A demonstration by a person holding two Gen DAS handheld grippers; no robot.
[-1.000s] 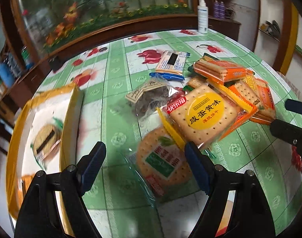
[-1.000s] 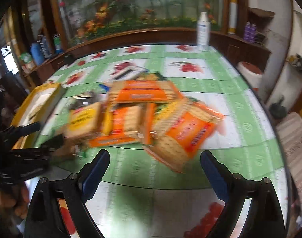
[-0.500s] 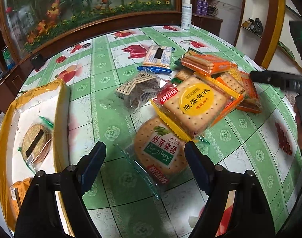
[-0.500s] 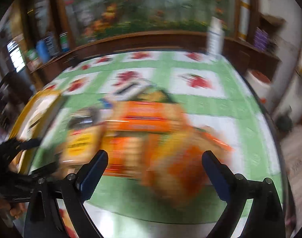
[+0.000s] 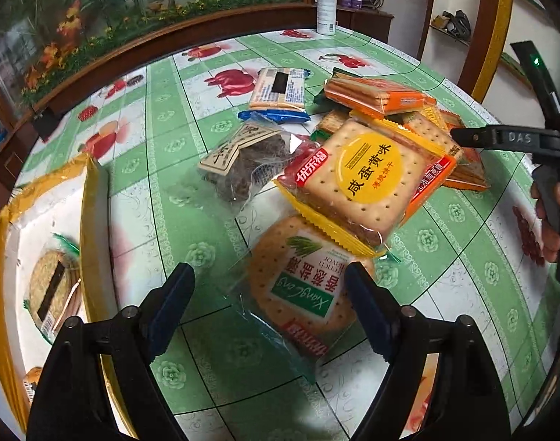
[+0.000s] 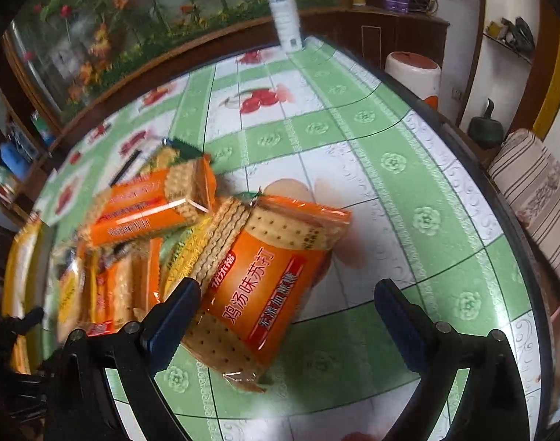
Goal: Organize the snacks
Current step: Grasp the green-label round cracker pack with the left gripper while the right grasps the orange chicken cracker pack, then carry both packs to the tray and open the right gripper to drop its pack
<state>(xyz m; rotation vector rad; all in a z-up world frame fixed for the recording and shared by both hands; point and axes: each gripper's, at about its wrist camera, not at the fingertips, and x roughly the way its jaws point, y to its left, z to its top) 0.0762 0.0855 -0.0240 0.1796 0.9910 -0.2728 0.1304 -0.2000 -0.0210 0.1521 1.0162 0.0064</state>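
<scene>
A heap of snack packs lies on the green flowered tablecloth [image 5: 140,169]. My left gripper [image 5: 267,275] hovers over a round cracker pack with a green label [image 5: 309,286]. Its jaws are opening and the pack lies between them, untouched by the pads. A square pack with a yellow label [image 5: 368,176] rests on the round pack's far edge. My right gripper [image 6: 288,286] is open above an orange cracker pack [image 6: 265,286], whose corner sits by the left finger. A yellow-rimmed box [image 5: 89,220] at the left holds a round cracker pack [image 5: 52,290].
A dark snack in a clear bag [image 5: 250,161], a blue-edged pack [image 5: 280,92] and more orange packs [image 6: 151,205] fill the pile. A white spray bottle [image 6: 285,11] stands at the table's far edge. A striped cushion [image 6: 537,191] lies beyond the right edge.
My right gripper has come down and closer to the pile and rolled, so the orange pack now sits between its fingers. The left gripper's view has tilted slightly; its jaws look a little wider.
</scene>
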